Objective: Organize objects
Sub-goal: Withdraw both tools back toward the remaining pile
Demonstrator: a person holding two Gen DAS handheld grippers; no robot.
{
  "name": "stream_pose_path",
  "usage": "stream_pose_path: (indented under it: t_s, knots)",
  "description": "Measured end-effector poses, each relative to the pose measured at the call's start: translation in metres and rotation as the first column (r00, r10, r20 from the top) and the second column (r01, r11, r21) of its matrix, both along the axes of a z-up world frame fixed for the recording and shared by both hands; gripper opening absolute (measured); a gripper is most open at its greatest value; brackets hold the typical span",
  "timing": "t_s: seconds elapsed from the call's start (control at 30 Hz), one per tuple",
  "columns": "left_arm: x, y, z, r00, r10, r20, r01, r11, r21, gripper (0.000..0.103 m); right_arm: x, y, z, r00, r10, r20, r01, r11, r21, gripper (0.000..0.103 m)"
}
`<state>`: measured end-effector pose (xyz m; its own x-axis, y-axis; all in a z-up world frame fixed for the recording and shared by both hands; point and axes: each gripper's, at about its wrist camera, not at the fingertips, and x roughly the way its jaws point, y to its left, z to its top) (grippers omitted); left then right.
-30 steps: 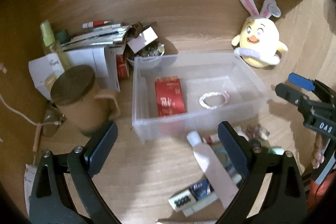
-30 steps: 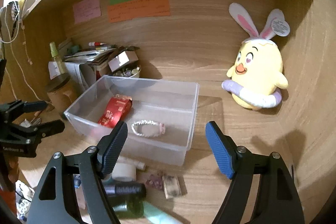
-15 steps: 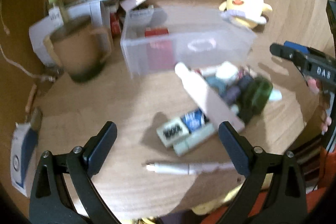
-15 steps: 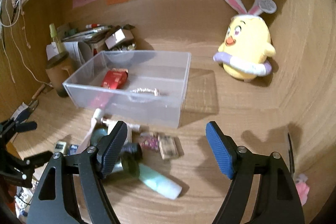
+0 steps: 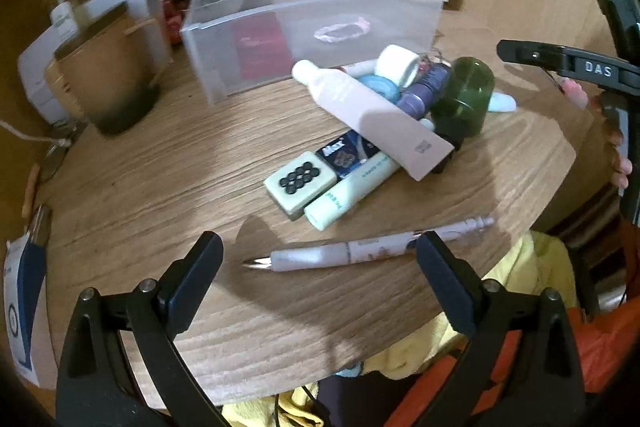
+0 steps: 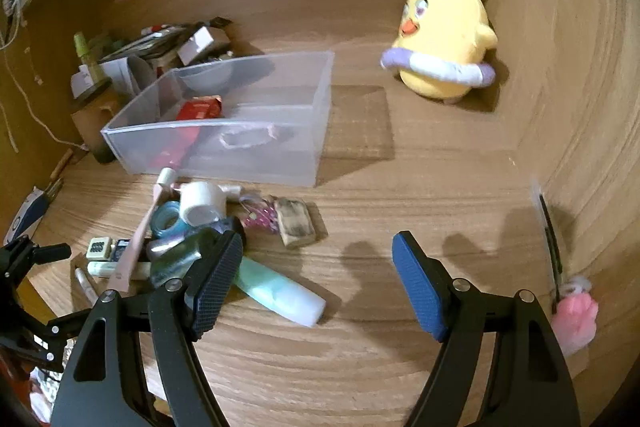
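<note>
- The left gripper (image 5: 318, 259) stood released, jaws wide with nothing between the pads, tilted down over the near edge of the desk (image 5: 140, 187).
- The pen (image 5: 360, 251) lay just ahead of those jaws, flat on the wood, its long axis running across the gap from finger to finger, metal tip toward the left finger and clicker end past the right one. A grasp would likely call for a roll of the wrist so the pads meet its sides.
- The right gripper (image 6: 318, 269) was likewise unclenched and empty, its left finger hanging in front of the pile (image 6: 200, 227) of tubes and bottles; the pen (image 6: 86, 281) sat far off to its left, so the left hand was the nearer.
- The pen looked pale lilac-white and slim, possibly with a printed barrel, though the print was too blurred to read.
- Beyond it, the clear bin (image 5: 320, 27) waited behind the pile, already holding a red packet (image 6: 200, 109) and a bracelet (image 5: 340, 31).
</note>
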<state>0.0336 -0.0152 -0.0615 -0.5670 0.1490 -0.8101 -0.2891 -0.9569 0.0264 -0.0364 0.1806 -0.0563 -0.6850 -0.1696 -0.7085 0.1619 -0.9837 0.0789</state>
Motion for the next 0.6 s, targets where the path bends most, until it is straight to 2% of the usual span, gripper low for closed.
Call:
stream_pose_path:
  t_s: [0.1, 0.2, 0.33, 0.4, 0.5, 0.6]
  knots:
    - [0.003, 0.007, 0.004, 0.999, -0.05, -0.006, 0.05, 0.999, -0.008, 0.098, 0.001, 0.005, -0.004, 1.0, -0.02, 0.013, 0.02, 1.0, -0.005, 0.075]
    - [0.005, 0.018, 0.004, 0.994, -0.112, -0.009, 0.112, 0.993, -0.047, 0.098, 0.001, 0.008, -0.005, 0.999, -0.031, 0.021, 0.032, 0.999, -0.008, 0.075]
    - [-0.002, 0.024, -0.002, 0.985, -0.169, 0.025, 0.17, 0.984, -0.061, 0.098, -0.001, 0.008, -0.007, 0.999, -0.022, 0.031, 0.023, 0.999, -0.026, 0.075]
    - [-0.006, 0.023, -0.006, 0.982, -0.186, 0.042, 0.188, 0.981, -0.04, 0.098, -0.004, 0.006, -0.009, 0.999, -0.019, 0.035, 0.02, 1.0, -0.021, 0.075]
    - [-0.01, 0.014, -0.01, 0.982, -0.177, 0.067, 0.175, 0.984, 0.032, 0.098, -0.009, 0.008, -0.014, 0.999, -0.016, 0.045, 0.017, 1.0, -0.023, 0.075]
    - [-0.01, 0.007, -0.011, 0.986, -0.153, 0.065, 0.15, 0.988, 0.044, 0.088, -0.018, 0.011, -0.02, 0.998, -0.026, 0.06, 0.028, 0.999, -0.028, 0.075]
